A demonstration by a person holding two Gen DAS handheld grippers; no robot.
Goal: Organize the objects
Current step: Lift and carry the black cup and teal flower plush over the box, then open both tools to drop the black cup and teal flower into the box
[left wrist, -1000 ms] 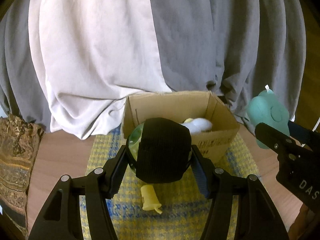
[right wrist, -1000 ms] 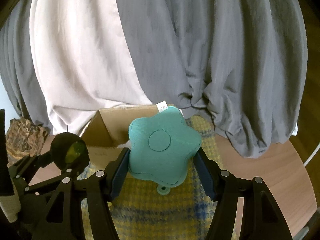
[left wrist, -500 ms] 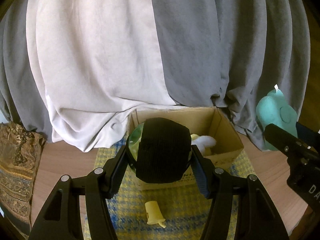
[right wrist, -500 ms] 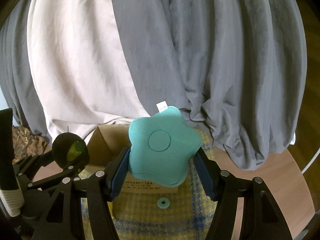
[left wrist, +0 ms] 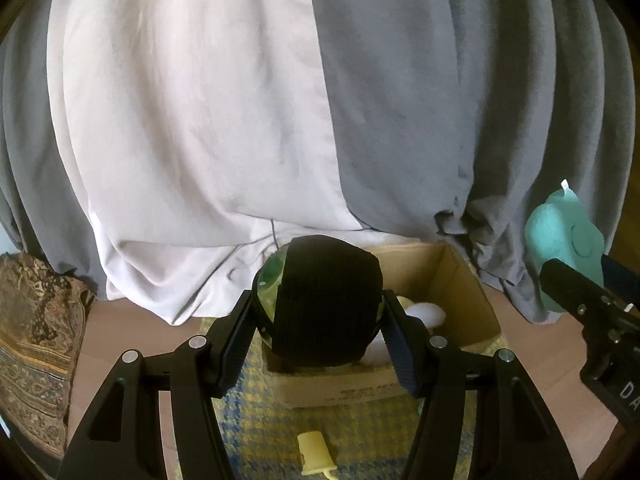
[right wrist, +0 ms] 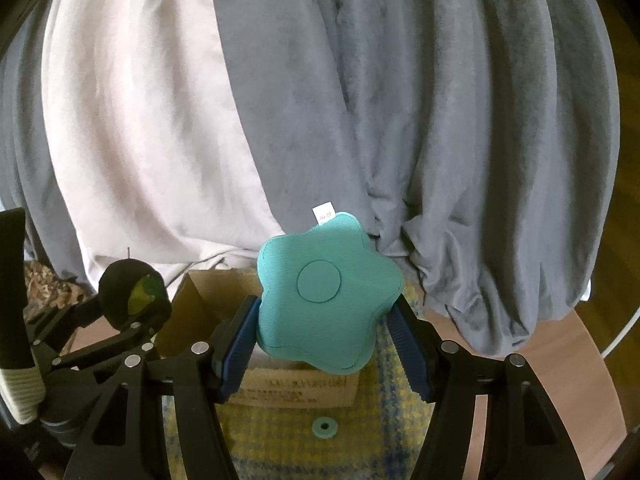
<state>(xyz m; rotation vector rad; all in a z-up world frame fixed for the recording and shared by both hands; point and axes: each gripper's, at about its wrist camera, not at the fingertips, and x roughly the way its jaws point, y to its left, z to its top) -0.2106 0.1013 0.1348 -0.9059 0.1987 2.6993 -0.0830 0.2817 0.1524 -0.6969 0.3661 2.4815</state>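
My left gripper (left wrist: 320,322) is shut on a green ball with a wide black band (left wrist: 326,300), held in the air in front of an open cardboard box (left wrist: 460,280). The same ball (right wrist: 132,294) shows at the left of the right wrist view. My right gripper (right wrist: 324,332) is shut on a teal flower-shaped cushion (right wrist: 326,292) with a white tag, raised above the box (right wrist: 208,296). That cushion (left wrist: 564,240) appears at the right edge of the left wrist view. Inside the box lie white and pale yellow soft items (left wrist: 426,314).
The box stands on a yellow and blue checked mat (left wrist: 256,428) over a brown table (right wrist: 560,364). A pale yellow plastic piece (left wrist: 316,454) and a small teal ring (right wrist: 324,427) lie on the mat. Grey and white curtains (left wrist: 280,100) hang behind. A patterned cloth (left wrist: 32,340) lies left.
Both grippers have risen and drawn back with their loads. The box, the yellow piece and the teal ring sit lower and farther away in the views.
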